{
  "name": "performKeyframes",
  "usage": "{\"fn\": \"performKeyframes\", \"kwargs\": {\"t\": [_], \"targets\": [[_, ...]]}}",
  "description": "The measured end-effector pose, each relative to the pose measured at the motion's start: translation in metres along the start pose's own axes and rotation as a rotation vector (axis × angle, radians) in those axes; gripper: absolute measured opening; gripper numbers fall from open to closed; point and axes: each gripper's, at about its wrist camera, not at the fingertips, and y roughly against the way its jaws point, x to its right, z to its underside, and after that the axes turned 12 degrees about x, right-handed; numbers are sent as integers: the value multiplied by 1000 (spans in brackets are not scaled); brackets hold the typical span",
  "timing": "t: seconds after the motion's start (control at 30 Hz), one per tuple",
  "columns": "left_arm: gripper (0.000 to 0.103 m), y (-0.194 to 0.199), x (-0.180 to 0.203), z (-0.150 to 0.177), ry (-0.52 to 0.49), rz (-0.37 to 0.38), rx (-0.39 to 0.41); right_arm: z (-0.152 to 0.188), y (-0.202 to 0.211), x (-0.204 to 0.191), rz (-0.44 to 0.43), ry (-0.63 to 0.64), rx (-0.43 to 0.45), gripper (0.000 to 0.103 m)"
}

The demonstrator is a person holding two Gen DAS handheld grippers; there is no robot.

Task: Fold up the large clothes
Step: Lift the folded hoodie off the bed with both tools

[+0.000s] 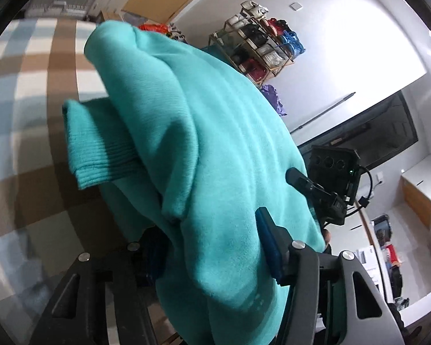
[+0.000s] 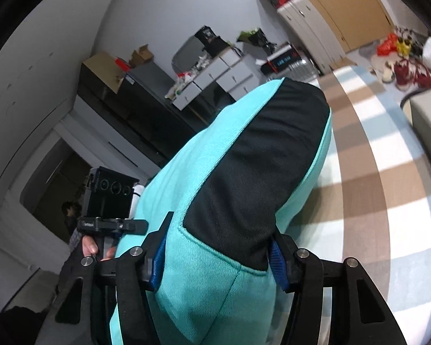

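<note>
A large teal sweatshirt point(image 1: 215, 129) hangs bunched in the air, and a ribbed cuff point(image 1: 100, 155) sticks out to the left. My left gripper point(image 1: 212, 247) is shut on a thick fold of it, blue pads point(image 1: 268, 244) pressing from both sides. In the right wrist view the same garment point(image 2: 186, 287) shows a black panel point(image 2: 258, 158), and my right gripper point(image 2: 217, 258) is shut on it near a seam. The right gripper's body point(image 1: 330, 172) shows past the cloth's right edge. The left gripper's body point(image 2: 109, 201) and the hand holding it point(image 2: 92, 247) show at the left.
A brown, white and pale-blue checked cover point(image 1: 28, 100) point(image 2: 373, 187) lies below the garment. A rack of bags point(image 1: 261, 43) stands by the wall. White drawers point(image 2: 215, 74), a wardrobe point(image 2: 344, 5) and shoes on the floor point(image 2: 402, 69) lie beyond. A person point(image 2: 69, 215) stands far off.
</note>
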Motion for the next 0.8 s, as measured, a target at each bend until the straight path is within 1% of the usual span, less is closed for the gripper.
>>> {"fn": "performKeyframes", "kwargs": {"t": [0.07,0.1,0.13,0.2,0.27,0.3,0.33,0.37,0.43,0.5,0.53,0.57,0.6,0.63,0.67,0.73,0.8], "targets": [[51,5,7,-4,-31,-35,6,-4,2,-13,-23,3,13,57],[51,6,5,-4,-29,-48,7,-5,1,-18,-17,8,13,57],[51,5,-2,-2,-14,-51,7,-6,-4,-21,-3,8,6,57],[51,-9,-21,6,47,-65,-14,-2,-11,-19,23,28,-10,57],[51,-32,-42,25,95,-103,-52,5,-18,-2,46,2,-35,58],[51,-31,-50,38,111,-117,-62,9,-21,7,67,-11,-56,58],[51,-40,-59,50,134,-130,-72,14,-24,16,94,-8,-85,58],[51,-53,-66,61,157,-127,-76,18,-26,24,118,6,-113,58],[51,-63,-66,70,172,-116,-57,21,-23,35,130,41,-160,59],[54,-65,-58,73,138,-121,-39,18,-19,45,136,69,-219,62],[57,-68,-50,73,96,-142,-40,15,-17,51,149,85,-245,64],[59,-67,-47,73,64,-160,-49,13,-16,57,160,87,-268,68],[60,-68,-42,73,34,-178,-59,11,-16,64,166,81,-293,71],[61,-67,-42,72,18,-184,-70,9,-16,71,175,73,-312,73],[63,-64,-45,72,20,-191,-78,7,-15,77,182,69,-327,76],[64,-58,-57,69,88,-180,-79,6,-15,82,174,72,-342,78],[69,-54,-69,72,136,-183,-82,7,-18,90,144,42,-346,85]]}}
